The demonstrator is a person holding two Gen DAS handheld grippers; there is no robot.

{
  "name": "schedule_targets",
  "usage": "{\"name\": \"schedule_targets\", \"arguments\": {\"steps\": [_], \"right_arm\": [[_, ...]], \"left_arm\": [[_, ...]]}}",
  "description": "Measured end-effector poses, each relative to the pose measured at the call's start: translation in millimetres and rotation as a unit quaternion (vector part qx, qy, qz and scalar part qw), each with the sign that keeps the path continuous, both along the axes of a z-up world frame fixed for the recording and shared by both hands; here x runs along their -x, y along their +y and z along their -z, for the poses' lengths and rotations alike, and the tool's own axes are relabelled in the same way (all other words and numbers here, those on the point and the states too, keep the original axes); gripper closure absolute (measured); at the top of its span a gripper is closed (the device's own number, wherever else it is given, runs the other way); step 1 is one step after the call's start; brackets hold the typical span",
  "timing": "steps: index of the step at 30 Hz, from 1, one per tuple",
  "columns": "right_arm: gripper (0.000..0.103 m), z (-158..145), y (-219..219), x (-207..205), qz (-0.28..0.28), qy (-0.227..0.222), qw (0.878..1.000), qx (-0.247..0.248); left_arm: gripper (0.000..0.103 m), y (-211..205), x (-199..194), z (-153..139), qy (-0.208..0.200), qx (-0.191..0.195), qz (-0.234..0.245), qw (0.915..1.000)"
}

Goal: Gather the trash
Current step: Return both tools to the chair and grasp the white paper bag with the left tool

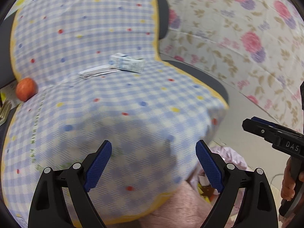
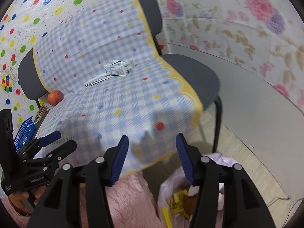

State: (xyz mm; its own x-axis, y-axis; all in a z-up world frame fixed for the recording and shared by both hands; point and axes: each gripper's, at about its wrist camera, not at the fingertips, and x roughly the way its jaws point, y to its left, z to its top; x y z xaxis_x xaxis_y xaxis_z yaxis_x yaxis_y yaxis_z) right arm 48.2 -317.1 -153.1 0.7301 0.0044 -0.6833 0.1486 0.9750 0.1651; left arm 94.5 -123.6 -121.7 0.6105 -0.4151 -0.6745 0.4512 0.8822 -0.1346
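So going left to right in the right wrist view: blue basket (image 2: pixel 24 131) at the far left edge, next to it the left gripper (image 2: pixel 52 142), fingers spread with nothing in them. A bit above that, an orange-red fruit (image 2: pixel 55 97) and some forks (image 2: pixel 40 113) on the left side of the checkered cloth (image 2: pixel 106 106) covering the chair (image 2: pixel 191 76). Center of the frame is the actual trash as I read it: a small milk carton (image 2: pixel 119 68) lying on its side, touching a folded paper (image 2: pixel 96 81) just lower left of it. Bottom middle is the right gripper (image 2: pixel 152 152), fingers also spread and empty, hanging well short of the carton. Lower right, on the floor, a pink bag (image 2: pixel 190 195) with yellow wrappers already in it.

My take: go for the carton with the right gripper, come in across its narrow sides so the fingers clear it, and squeeze gently since it looks crushable. Leave the fruit alone.
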Motion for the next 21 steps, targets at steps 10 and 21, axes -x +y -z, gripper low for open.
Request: {"name": "schedule_targets", "arguments": {"steps": [10, 21], "right_arm": [[0.046, -8, 24, -99, -0.053, -0.004, 0.999, 0.006], [0.058, -23, 23, -198, -0.064, -0.028, 0.998, -0.002]], "left_arm": [[0.014, 51, -94, -26, -0.023, -0.037, -0.076, 0.9961], [0.015, 53, -210, -19, -0.008, -0.073, -0.097, 0.9926]]}}
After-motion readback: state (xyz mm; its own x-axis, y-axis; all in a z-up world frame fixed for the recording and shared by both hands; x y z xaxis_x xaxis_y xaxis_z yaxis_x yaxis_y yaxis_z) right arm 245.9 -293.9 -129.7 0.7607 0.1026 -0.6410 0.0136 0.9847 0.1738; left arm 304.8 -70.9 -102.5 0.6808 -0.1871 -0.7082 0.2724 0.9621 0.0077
